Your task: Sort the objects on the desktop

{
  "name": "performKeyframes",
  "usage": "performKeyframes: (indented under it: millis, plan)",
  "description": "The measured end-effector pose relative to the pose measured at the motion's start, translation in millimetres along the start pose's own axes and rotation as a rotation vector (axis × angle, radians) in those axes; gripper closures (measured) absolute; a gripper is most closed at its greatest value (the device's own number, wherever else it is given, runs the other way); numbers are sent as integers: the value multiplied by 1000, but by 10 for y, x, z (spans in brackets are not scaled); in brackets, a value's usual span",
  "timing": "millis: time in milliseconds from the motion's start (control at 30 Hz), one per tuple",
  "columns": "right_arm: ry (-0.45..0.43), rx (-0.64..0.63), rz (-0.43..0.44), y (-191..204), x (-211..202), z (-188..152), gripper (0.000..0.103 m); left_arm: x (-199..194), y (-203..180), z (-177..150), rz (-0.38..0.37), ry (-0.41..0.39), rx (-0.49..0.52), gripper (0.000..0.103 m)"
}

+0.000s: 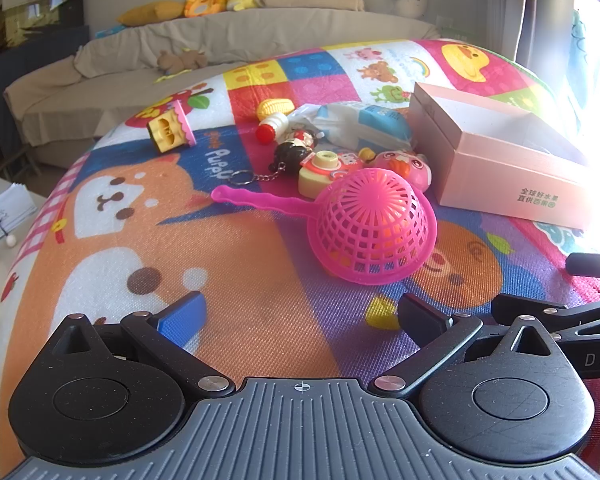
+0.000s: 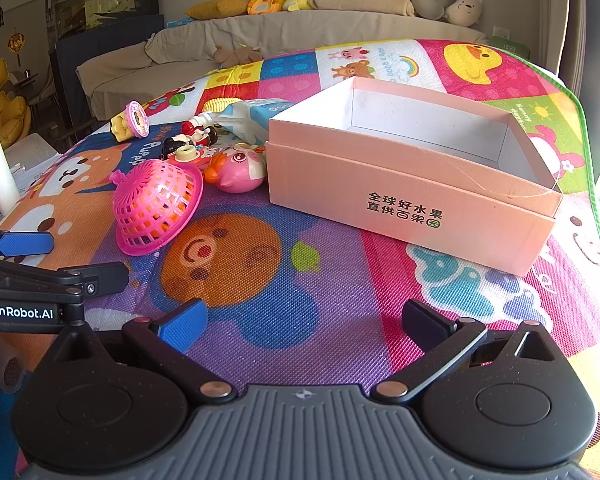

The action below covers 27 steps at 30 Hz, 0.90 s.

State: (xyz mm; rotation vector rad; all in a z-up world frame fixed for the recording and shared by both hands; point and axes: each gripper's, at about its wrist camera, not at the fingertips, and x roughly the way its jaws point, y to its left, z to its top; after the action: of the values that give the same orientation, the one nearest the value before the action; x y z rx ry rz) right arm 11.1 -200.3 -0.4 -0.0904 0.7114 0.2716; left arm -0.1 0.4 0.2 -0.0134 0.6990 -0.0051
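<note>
A: How do the grippers stand?

B: The left gripper [image 1: 302, 314] has its jaws spread wide with nothing between them, only the mat [image 1: 240, 280] below. The right gripper [image 2: 304, 320] is just as wide apart and also bare, hanging over the mat's purple patch. Each has one blue pad and one black one. The left gripper's fingers also show at the left edge of the right wrist view.

A: And the things to sort?

B: They lie in a heap on the mat, left of the box [image 2: 412, 184]. Nearest is a pink strainer [image 1: 374, 228], a plastic lattice dome turned rim-down, with a long flat handle pointing left; something orange shows through the mesh. Behind it sit a glossy pink bird toy [image 1: 406, 166], a cream toy camera [image 1: 324, 168] and a black-haired doll [image 1: 296, 148] on a metal keychain. Further back are a small bottle [image 1: 274, 126] with a red cap, a yellow corn toy [image 1: 275, 107] and a crinkled white and blue packet [image 1: 364, 122]. A yellow toy [image 1: 172, 132] with a pink frilled rim lies apart to the left.

A: The box?

B: Pink cardboard, rectangular, open-topped, white inside, dark printed characters on its front. It appears empty. The mat is woven-textured foam with bright cartoon prints.
</note>
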Motion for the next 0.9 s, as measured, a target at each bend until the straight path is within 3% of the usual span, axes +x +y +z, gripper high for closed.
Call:
performKeyframes:
  millis: [900]
  plan:
    - [48,-30,24,-16,18,47,0,-13,11,16,2,17,12,0]
